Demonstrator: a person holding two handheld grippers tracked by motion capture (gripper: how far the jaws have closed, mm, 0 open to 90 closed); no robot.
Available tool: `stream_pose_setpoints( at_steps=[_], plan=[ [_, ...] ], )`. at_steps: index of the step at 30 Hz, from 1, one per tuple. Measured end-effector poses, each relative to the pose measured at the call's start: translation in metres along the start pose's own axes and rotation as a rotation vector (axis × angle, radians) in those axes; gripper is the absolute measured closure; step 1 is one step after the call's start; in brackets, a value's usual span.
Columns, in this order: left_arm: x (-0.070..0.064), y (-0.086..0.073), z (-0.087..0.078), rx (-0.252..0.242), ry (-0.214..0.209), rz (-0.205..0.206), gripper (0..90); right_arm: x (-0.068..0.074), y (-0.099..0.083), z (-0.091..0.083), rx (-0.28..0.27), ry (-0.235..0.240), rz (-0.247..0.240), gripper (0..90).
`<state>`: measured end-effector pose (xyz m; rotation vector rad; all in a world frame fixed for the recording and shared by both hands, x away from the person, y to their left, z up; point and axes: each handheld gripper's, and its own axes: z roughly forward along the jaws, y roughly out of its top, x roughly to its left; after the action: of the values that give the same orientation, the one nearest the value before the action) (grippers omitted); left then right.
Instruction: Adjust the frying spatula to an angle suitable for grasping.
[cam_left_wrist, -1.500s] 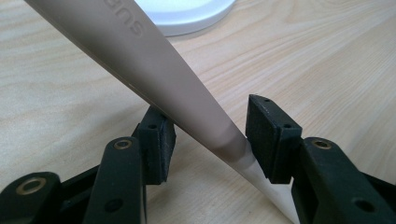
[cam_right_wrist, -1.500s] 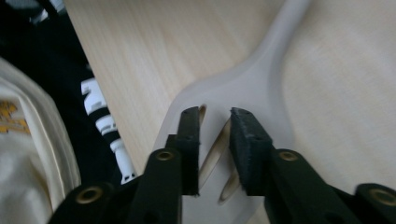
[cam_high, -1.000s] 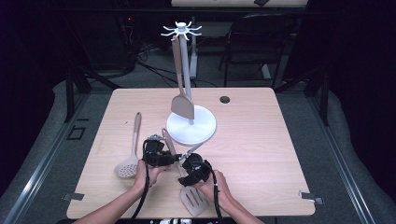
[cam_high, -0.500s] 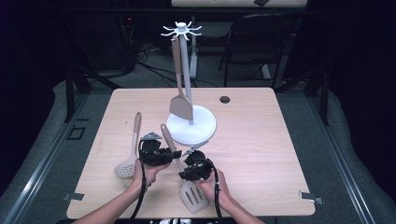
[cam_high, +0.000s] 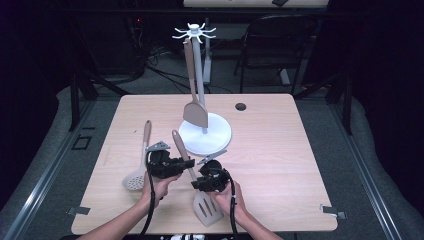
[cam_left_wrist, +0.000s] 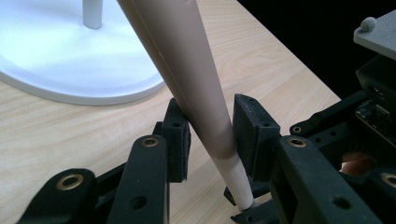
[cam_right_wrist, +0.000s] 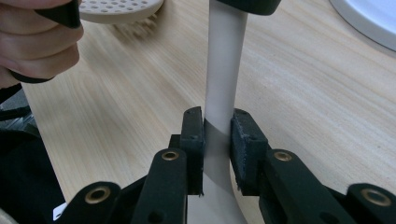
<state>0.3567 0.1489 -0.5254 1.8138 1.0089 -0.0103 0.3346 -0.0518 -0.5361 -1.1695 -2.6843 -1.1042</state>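
A slotted spatula (cam_high: 207, 210) with a tan handle lies slanted near the table's front edge. My left gripper (cam_high: 181, 164) holds its handle partway up; in the left gripper view the pads (cam_left_wrist: 179, 130) press on the tan handle (cam_left_wrist: 187, 56). My right gripper (cam_high: 197, 183) is shut lower down, on the grey neck (cam_right_wrist: 224, 60), with both pads (cam_right_wrist: 245, 140) against it. The left gripper (cam_left_wrist: 210, 119) and right gripper (cam_right_wrist: 217, 128) sit close together, a hand behind each.
A white utensil rack (cam_high: 205, 134) stands mid-table with a tan turner (cam_high: 195, 114) hanging from its top hooks. A perforated skimmer (cam_high: 134, 180) lies left of my left gripper. A small black disc (cam_high: 240, 106) sits at the back.
The left gripper has edged slightly right onto the spatula handle. The spatula head has shifted a little away from the front edge. The right gripper has barely moved.
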Motion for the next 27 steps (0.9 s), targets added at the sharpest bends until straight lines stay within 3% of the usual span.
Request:
stream_pose_setpoints(
  at_steps=[12,17,27],
  plan=[
    [-0.005,0.009,-0.009,-0.048,-0.046,0.009,71.9,0.007,0.003,-0.009,-0.038,-0.013,-0.046,73.1],
    [-0.002,0.014,-0.013,-0.065,-0.073,-0.02,73.8,0.009,0.004,-0.014,-0.035,-0.021,-0.06,65.8],
    [-0.003,0.029,-0.024,-0.093,-0.085,0.011,76.3,0.005,0.001,-0.029,-0.056,-0.038,-0.077,50.8]
  ],
)
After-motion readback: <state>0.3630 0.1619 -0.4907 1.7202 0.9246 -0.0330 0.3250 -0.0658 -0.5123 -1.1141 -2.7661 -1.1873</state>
